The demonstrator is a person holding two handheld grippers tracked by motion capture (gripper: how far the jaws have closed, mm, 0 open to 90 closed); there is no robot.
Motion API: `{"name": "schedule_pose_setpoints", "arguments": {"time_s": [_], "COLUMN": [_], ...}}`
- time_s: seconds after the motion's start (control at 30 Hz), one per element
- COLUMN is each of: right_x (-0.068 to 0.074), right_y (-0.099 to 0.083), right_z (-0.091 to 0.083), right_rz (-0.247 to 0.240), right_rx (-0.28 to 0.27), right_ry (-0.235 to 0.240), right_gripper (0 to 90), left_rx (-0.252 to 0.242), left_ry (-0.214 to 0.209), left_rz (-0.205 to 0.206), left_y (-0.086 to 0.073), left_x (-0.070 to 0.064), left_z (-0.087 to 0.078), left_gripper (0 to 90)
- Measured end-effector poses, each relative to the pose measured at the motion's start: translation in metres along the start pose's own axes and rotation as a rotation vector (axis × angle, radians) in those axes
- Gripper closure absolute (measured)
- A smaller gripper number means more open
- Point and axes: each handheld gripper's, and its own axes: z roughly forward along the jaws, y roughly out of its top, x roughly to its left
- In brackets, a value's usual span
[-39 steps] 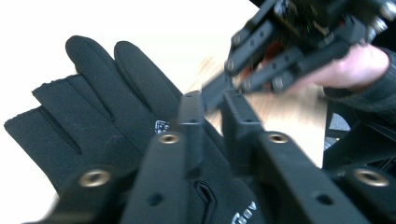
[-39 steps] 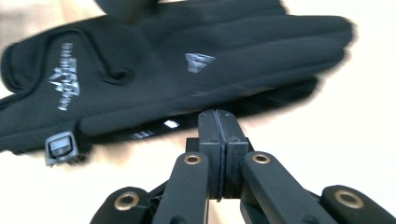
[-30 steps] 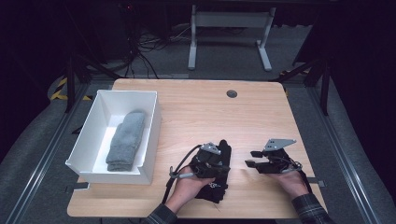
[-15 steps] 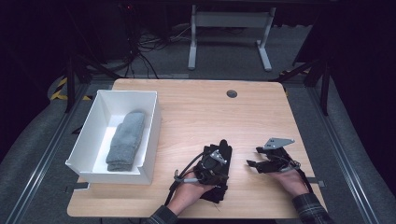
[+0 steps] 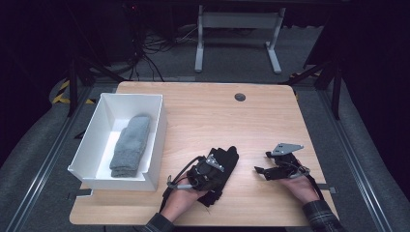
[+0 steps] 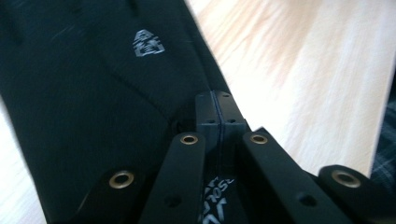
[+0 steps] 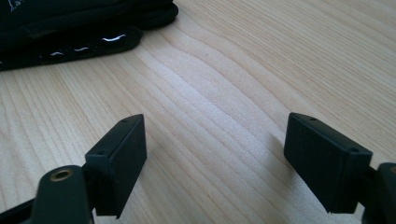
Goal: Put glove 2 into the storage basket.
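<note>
A black glove point(image 5: 229, 155) with a small grey logo point(image 6: 148, 43) lies on the wooden table near its front edge. My left gripper point(image 5: 220, 163) rests on top of it, and in the left gripper view its jaws point(image 6: 217, 112) are pressed together at the glove's right edge, where a crease in the fabric runs into them. My right gripper point(image 5: 259, 171) sits low over the bare wood to the right of the glove, pointing left. Its jaws point(image 7: 215, 154) stand wide apart with nothing between them. The glove's cuff point(image 7: 84, 32) shows at the top left of the right gripper view.
A white open box point(image 5: 154, 130) stands at the table's left with a folded grey cloth point(image 5: 129, 145) inside. A round cable hole point(image 5: 240, 97) sits near the far edge. Bare wood point(image 5: 217, 116) stretches across the middle and back.
My left hand and gripper have shifted a little to the right and nearer over the glove. The right gripper has barely moved.
</note>
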Motion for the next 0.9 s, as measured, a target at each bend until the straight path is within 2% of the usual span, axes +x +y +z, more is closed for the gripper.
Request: {"name": "schedule_pose_setpoints", "arguments": {"time_s": [0.17,0.27,0.37,0.47,0.53,0.57,0.73,0.8,0.9], "right_x": [0.000,0.000,0.000,0.001,0.001,0.001,0.002,0.002,0.002], "right_y": [0.000,0.000,0.000,-0.001,-0.001,-0.001,-0.001,-0.001,-0.001], "right_z": [0.000,0.001,0.001,0.002,0.002,0.002,0.003,0.003,0.003], "right_rz": [0.001,0.001,0.001,0.002,0.001,0.001,0.002,0.001,0.002], "right_rx": [-0.002,-0.004,-0.006,-0.009,-0.011,-0.011,-0.012,-0.013,-0.013], "right_ry": [-0.001,-0.001,-0.002,-0.005,-0.007,-0.007,-0.010,-0.010,-0.010], "right_gripper": [21.1,20.4,19.7,18.7,18.0,18.0,17.5,17.4,17.4], "left_rx": [0.000,-0.009,-0.048,-0.084,-0.091,-0.099,-0.123,-0.123,-0.117], "left_ry": [0.042,0.041,0.022,0.050,0.063,0.078,0.140,0.166,0.188], "left_rz": [-0.016,-0.026,-0.030,-0.019,-0.017,-0.020,-0.026,-0.031,-0.021], "left_y": [-0.007,-0.009,-0.007,-0.001,0.001,0.003,0.008,0.009,0.008], "left_x": [0.008,0.010,0.010,0.010,0.012,0.013,0.022,0.027,0.028], "left_z": [-0.010,-0.013,-0.019,-0.026,-0.027,-0.028,-0.024,-0.021,-0.015], "left_gripper": [90.0,90.0,89.9,71.1,62.8,62.8,41.1,35.2,32.4]}}
